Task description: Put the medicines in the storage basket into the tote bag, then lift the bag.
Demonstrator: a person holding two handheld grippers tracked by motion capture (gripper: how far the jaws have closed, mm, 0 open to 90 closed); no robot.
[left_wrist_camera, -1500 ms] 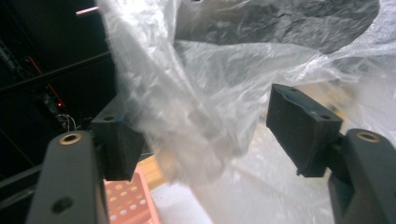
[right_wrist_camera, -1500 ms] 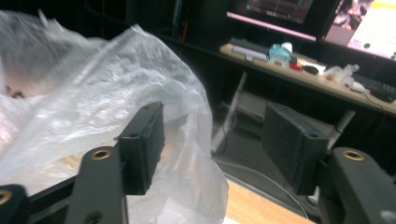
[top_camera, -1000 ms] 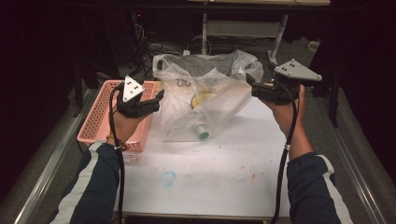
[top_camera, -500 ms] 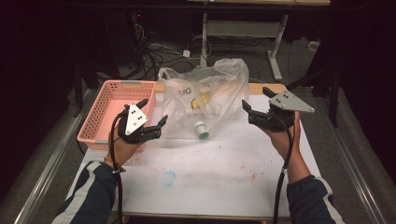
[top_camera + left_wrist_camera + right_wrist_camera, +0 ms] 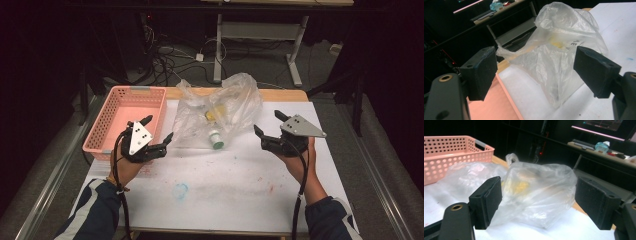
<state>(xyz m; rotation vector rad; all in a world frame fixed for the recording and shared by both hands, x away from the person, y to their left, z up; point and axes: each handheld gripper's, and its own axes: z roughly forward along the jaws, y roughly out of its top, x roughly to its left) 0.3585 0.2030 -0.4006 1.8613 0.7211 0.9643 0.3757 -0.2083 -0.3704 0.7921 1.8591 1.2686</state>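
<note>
Left hand-held gripper [image 5: 159, 131]: held low over the surface [image 5: 240, 190], just beside the right wall of the pink basket [image 5: 107, 127]. Forearm enters from bottom-left; the grey plate faces up and the jaws point fwd-right toward the bag. Jaws wide apart, nothing between the pads. In the left gripper view the two black jaws frame the bag with a clear gap on each side; no contact.

Right hand-held gripper [image 5: 265, 124]: held above the right half of the surface, forearm in from bottom-right, wrist bent inward so the jaws point left toward the bag. Jaws wide, holding nothing. In the right gripper view the bag sits between the jaws but farther off, not touched.

Clear plastic bag [image 5: 220, 107]: lies crumpled on the surface at its far centre, between the two grippers, apart from both. Its left edge is near the basket's right wall. Inside: a yellow item [image 5: 216, 114], blurred through the film, prob. a pkg or bottle, cannot tell which. A white bottle with green cap [image 5: 216, 139] lies at the bag's near edge.

Surface: white sheet w/ faint blue and red stains [image 5: 180, 190] in the near-centre area. Nothing lies between either gripper and the bag.
</note>
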